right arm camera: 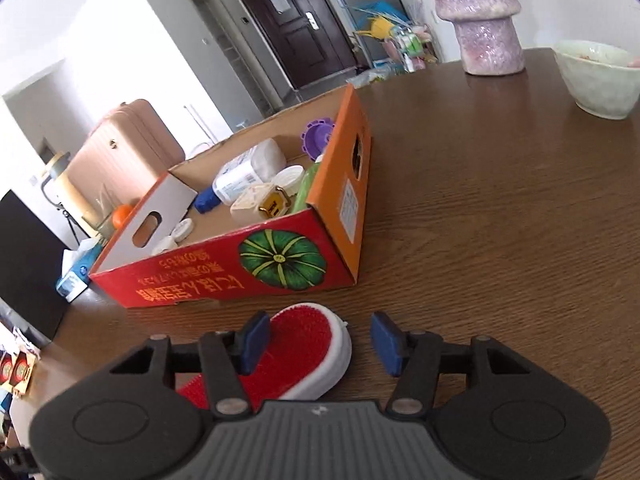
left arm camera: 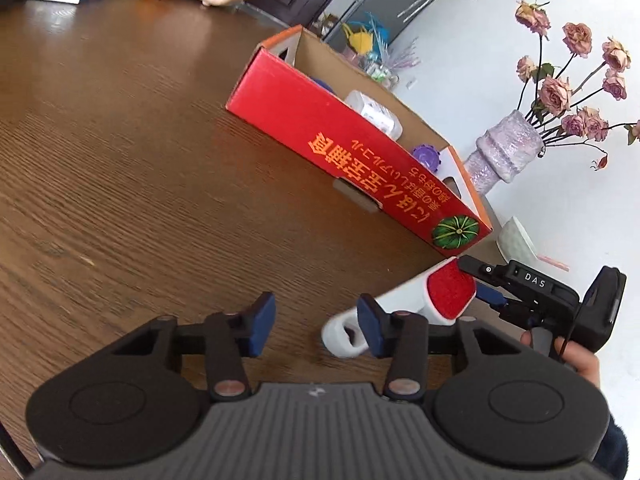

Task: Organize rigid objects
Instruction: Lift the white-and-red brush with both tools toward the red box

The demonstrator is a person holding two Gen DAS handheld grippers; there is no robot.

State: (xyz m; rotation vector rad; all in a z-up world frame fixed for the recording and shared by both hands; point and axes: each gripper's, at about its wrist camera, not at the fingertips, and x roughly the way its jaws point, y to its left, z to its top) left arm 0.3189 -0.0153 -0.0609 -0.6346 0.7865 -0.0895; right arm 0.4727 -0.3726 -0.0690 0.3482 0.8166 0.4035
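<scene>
The lint brush (right arm camera: 304, 354) lies on the table near the red box (right arm camera: 224, 268). It looks light and hard. The right gripper (right arm camera: 320, 338) is spread around its red head; grab the white sides.

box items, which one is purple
The ridged purple disc at the far end of the cardboard box, near the orange end wall. The others differ: white bottle, white jar, blue piece, green bottle.
</scene>
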